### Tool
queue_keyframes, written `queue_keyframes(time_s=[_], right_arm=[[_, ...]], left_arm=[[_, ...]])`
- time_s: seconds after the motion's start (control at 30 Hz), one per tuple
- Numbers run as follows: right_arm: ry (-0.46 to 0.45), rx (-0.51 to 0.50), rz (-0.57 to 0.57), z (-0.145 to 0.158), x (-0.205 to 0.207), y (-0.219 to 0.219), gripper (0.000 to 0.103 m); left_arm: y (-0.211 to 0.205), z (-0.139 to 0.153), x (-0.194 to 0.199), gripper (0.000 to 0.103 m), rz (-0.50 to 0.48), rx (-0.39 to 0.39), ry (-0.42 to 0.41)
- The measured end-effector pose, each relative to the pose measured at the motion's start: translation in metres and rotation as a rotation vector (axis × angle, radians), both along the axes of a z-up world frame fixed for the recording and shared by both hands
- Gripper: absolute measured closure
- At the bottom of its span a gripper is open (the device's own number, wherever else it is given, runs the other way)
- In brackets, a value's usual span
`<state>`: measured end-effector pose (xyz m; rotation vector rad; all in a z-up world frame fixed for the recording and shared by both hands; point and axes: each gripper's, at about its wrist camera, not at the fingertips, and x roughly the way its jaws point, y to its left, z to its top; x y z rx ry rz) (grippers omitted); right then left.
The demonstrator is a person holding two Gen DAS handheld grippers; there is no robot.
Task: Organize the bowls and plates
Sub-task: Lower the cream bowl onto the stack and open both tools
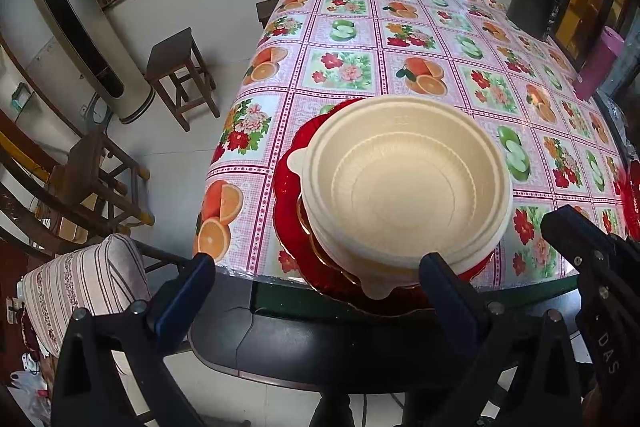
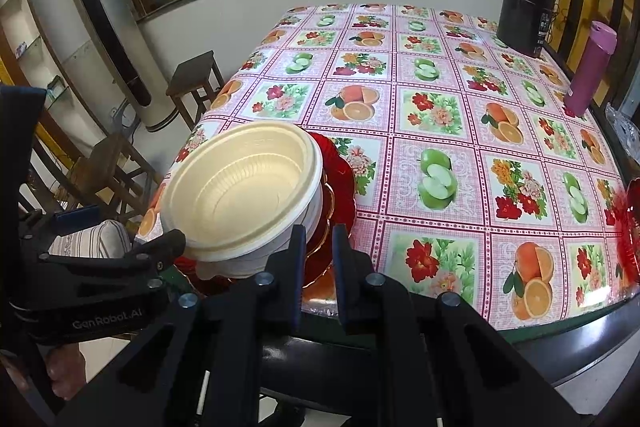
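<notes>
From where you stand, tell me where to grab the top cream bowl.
Take the cream bowl by its near rim, coming from the table's front edge. The rim flares out above the bowls nested beneath, and a small tab sticks out there, so the tongs likely get purchase without disturbing the red plates.

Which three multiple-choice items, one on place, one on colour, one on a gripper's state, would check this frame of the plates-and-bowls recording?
1. Where does the stack of cream bowls sit?
A. On the red plates at the table's near edge
B. On the wooden stool
C. Beside the black appliance at the far corner

2. What colour is the bottle at the table's right side?
A. Green
B. Purple-pink
C. White

3. How do the right gripper's jaws stand?
A. Wide apart around a bowl
B. Nearly shut, with nothing clearly held
C. Out of view

Answers: 1 A, the red rims show under the bowls; 2 B, plain in the right wrist view; 3 B, only a narrow gap parts the fingers.
</notes>
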<state>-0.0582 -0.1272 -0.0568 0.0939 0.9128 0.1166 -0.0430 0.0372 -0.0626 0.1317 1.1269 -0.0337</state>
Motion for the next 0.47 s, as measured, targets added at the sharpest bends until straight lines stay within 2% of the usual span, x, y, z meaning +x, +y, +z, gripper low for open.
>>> queue_keyframes(time_s=[0.27, 0.47], right_arm=[[0.000, 0.001, -0.003, 0.0002, -0.0022, -0.0023, 0.088], [-0.001, -0.001, 0.001, 0.0008, -0.0026, -0.0016, 0.088]], left_arm=[[-0.0008, -0.0007, -0.0008, 0.000, 0.000, -0.001, 0.003], [-0.0004, 0.0011, -0.0023, 0.000, 0.000, 0.002, -0.023]])
